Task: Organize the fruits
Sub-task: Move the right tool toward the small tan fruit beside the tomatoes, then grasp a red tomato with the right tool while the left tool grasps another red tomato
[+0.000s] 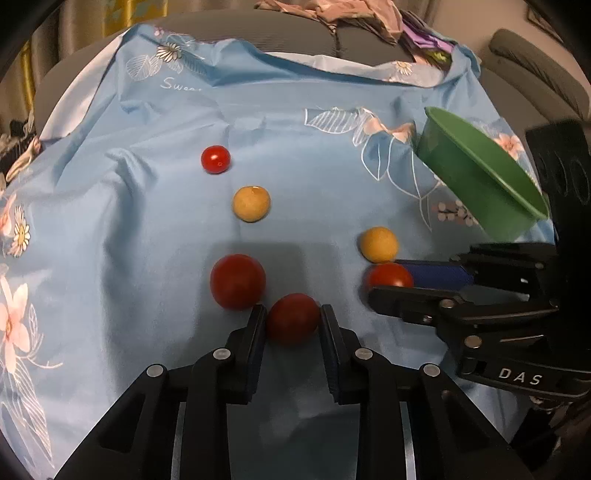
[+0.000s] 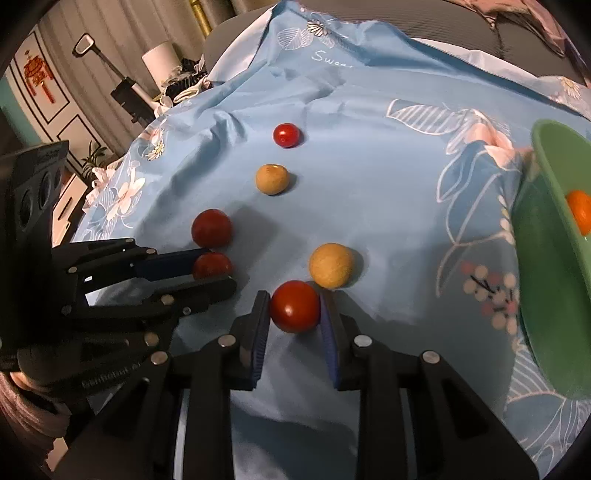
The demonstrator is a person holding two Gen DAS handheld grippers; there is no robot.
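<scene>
My left gripper (image 1: 293, 310) is shut on a red tomato (image 1: 293, 321) that rests on the blue flowered cloth (image 1: 325, 177). In the right wrist view the left gripper (image 2: 218, 267) comes in from the left with that tomato (image 2: 211, 264) between its pads. My right gripper (image 2: 294, 297) is shut on a second red tomato (image 2: 294, 307), seen from the left wrist at the right (image 1: 388, 275). Loose on the cloth lie a large red tomato (image 1: 237, 281), a small red one (image 1: 215, 159) and two yellow fruits (image 1: 251, 203) (image 1: 379, 243).
A green bowl (image 2: 543, 266) stands at the right with an orange fruit (image 2: 580, 212) inside; the left wrist shows the green bowl (image 1: 472, 184) beyond the right gripper. A grey sofa (image 1: 295, 33) with crumpled clothes lies behind the cloth.
</scene>
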